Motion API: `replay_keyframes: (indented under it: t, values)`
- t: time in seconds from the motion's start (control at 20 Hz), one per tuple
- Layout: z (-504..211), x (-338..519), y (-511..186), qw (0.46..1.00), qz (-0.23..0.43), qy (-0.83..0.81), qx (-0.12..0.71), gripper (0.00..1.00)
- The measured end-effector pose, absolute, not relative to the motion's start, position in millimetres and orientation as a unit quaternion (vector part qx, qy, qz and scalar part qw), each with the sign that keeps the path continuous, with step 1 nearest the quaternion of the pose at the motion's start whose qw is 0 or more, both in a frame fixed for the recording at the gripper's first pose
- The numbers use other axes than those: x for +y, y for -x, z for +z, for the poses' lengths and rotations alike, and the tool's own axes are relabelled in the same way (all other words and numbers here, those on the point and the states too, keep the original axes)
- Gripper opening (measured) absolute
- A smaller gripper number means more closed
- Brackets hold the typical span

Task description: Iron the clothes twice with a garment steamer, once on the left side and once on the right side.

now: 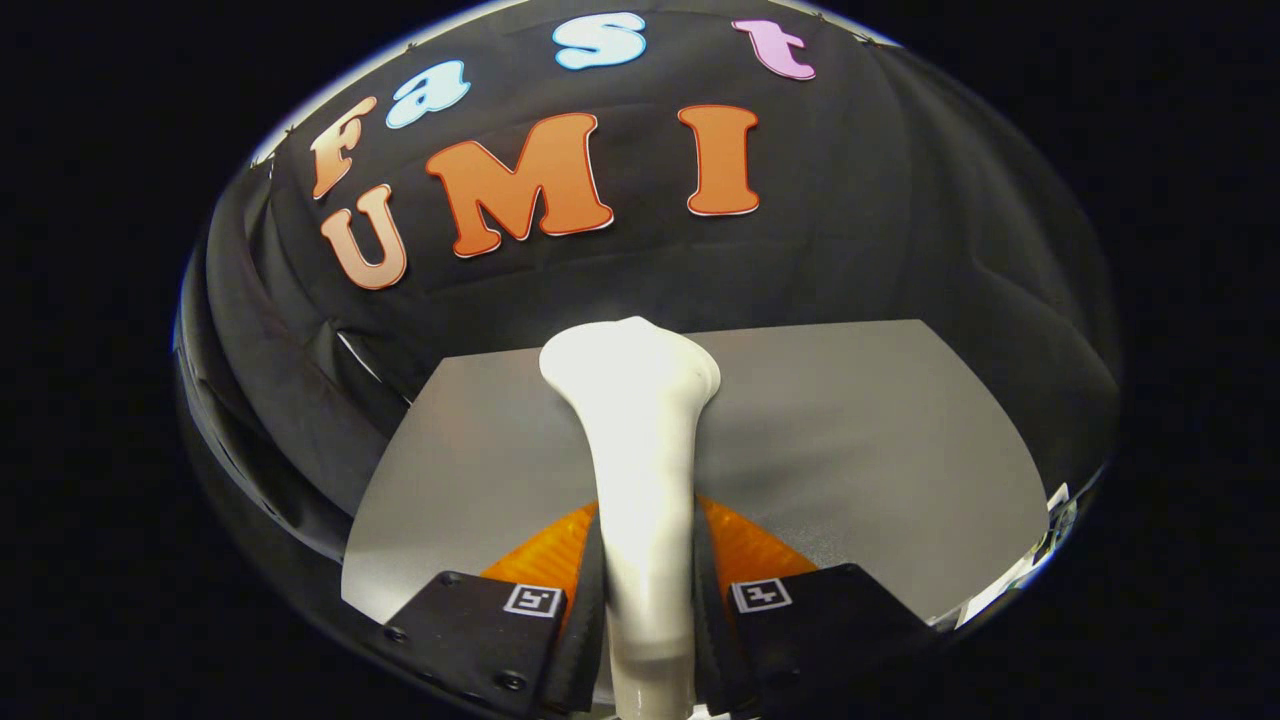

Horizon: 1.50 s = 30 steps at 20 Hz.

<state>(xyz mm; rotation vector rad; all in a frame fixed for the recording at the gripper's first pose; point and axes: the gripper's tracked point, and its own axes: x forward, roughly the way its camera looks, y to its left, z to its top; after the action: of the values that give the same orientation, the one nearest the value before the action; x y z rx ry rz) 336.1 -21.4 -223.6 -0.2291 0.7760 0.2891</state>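
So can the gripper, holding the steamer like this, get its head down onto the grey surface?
Probably yes. The gripper is shut on the white steamer, whose head sits over the grey surface; nothing lies between them.

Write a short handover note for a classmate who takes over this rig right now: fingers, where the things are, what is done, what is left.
Gripper: fingers shut on the white garment steamer's handle, which runs up between them.
Garment steamer: its wide head points ahead, over the grey sheet spread on the table, in front of the black cloth wall.
An orange thing lies just under and behind the fingers; I cannot tell what it is.
Done: steamer picked up and held.
Left: I cannot tell whether either pass is made, so plan on both the left side and the right side.
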Motion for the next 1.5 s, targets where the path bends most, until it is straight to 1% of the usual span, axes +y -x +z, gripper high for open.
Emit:
replay_keyframes:
  t: [0.45,0.85,1.2,1.5]
  values:
    - [-183,-20,-318,0.926,0.14,0.098,0.337,0.47]
    - [-151,2,-279,0.937,0.143,0.093,0.304,0.47]
    - [-128,31,-231,0.953,0.107,0.076,0.272,0.47]
    - [-101,81,-181,0.968,0.086,0.071,0.225,0.47]
